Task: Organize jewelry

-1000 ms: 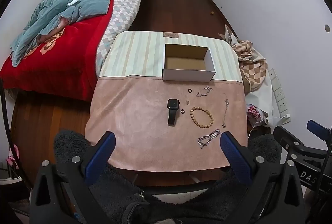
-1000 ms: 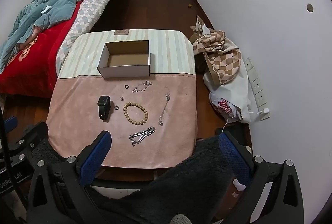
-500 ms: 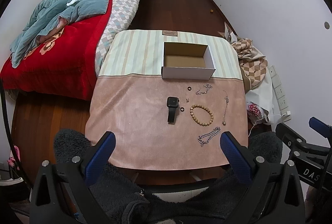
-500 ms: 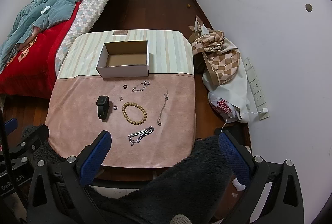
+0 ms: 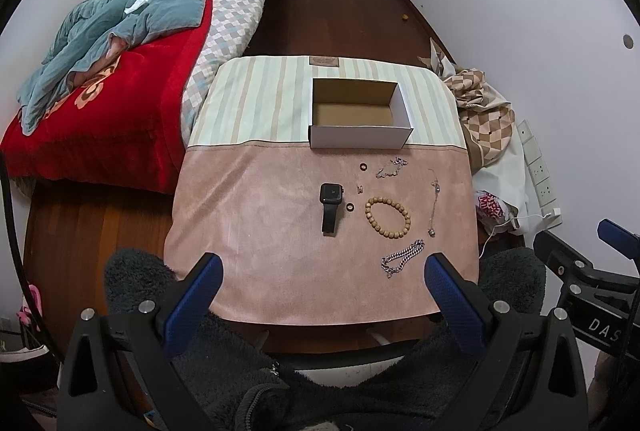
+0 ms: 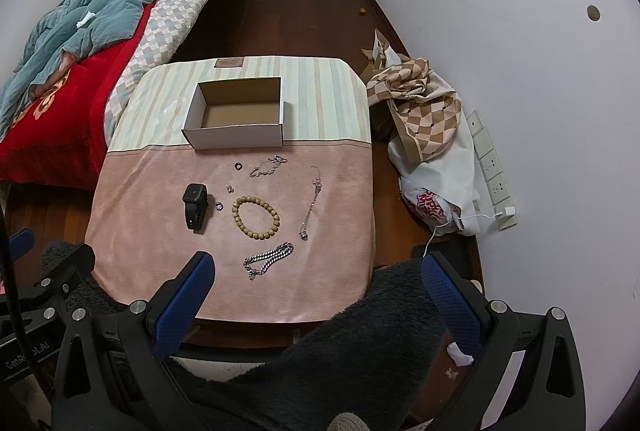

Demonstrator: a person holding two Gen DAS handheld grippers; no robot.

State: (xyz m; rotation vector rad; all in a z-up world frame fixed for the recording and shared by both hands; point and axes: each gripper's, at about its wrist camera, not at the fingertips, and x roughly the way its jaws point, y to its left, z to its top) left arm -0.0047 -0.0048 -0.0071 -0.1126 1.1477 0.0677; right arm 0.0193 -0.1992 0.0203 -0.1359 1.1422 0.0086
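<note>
2 wide-open grippers, left [image 5: 320, 271] and right [image 6: 318, 269], you have raised slightly; box [image 5: 360, 141] still empty, jewelry untouched.

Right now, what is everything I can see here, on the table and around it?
Box: 1, white cardboard, open and empty, on the striped far half of the table.
Watch: 1, black, on the pink cloth.
Bead bracelet: 1, tan wooden, right of the watch.
Chunky chain: 1, silver, nearest the front edge.
Thin chains: 2, silver, one on the right, one near the box.
Small rings: 2, dark, between box and watch.
Tiny clasp: 1, silver, too small to identify.
Table: 1, pink and striped cover.
Bed: 1, red blanket, teal quilt, left.
Checked cloth: 1 pile, tan and white, floor on right.
Left gripper: jaws open, blue pads.
Right gripper: jaws open, blue pads.
</note>
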